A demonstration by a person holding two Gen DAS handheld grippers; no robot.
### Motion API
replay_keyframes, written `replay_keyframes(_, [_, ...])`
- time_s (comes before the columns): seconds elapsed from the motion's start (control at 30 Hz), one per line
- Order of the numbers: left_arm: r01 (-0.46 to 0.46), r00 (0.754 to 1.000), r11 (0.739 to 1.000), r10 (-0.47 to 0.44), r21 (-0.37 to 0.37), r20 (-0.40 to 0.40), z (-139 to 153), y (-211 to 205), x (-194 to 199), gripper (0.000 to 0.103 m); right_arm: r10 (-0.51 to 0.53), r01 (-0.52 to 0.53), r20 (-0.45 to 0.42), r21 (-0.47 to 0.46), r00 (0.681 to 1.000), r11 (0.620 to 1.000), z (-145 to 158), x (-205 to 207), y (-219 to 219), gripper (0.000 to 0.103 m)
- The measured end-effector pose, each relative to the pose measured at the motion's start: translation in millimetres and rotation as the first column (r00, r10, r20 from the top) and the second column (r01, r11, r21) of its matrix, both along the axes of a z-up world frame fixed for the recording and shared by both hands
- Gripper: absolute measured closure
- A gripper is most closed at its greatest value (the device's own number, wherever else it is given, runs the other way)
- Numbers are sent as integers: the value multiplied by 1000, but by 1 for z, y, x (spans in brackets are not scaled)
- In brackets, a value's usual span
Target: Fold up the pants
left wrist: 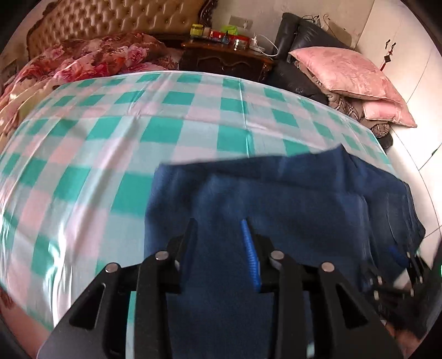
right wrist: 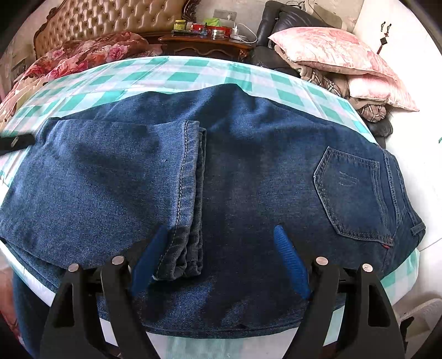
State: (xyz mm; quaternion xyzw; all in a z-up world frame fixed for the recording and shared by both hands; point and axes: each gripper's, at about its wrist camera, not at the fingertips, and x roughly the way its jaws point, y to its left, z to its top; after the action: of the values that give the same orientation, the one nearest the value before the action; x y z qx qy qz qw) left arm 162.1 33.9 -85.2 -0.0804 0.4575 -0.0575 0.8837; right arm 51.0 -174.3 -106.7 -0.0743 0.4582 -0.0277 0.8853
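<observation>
Dark blue jeans [right wrist: 248, 171] lie flat on a checked green, white and pink sheet [right wrist: 171, 74]. One leg is folded back over them, its stitched hem [right wrist: 190, 176] near the middle and a back pocket [right wrist: 350, 193] at the right. My right gripper [right wrist: 219, 234] stands wide open just above the near edge, the hem corner beside its left finger [right wrist: 154, 248]. My left gripper [left wrist: 218, 226] hovers over the jeans [left wrist: 290, 193] near their left edge, jaws apart with denim showing between them. The right gripper [left wrist: 400, 265] appears blurred at the lower right of the left wrist view.
A floral quilt [left wrist: 96, 60] and a tufted headboard [left wrist: 110, 22] lie at the far left. A dark nightstand [left wrist: 229, 55] with jars and cables stands behind the bed. Pink pillows [left wrist: 348, 71] are piled on a black chair [left wrist: 298, 33] at the far right.
</observation>
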Motion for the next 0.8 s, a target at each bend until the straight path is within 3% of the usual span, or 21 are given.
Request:
replay_keyframes(0.1, [-13,1000,1000,13,0,-5,-11,-6,-33,68,2,-2,1,-6,1000,1000,0,0,1,27])
replay_keyframes(0.2, [1,999,998,2,57,-39,-32,-14,-47,68,0,0,0,-5,1000,1000,0,0,1,27])
replay_keyframes(0.47, [-30,999,998,29,52,13,-15,-3,-57,64,-3,3,-14,-7,1000,1000,1,2,1,27])
replay_keyframes(0.8, [-25,999,996,27,83,-22,-33,9,-69,64,-45,45,0,-22,999,999,17,3,2,27])
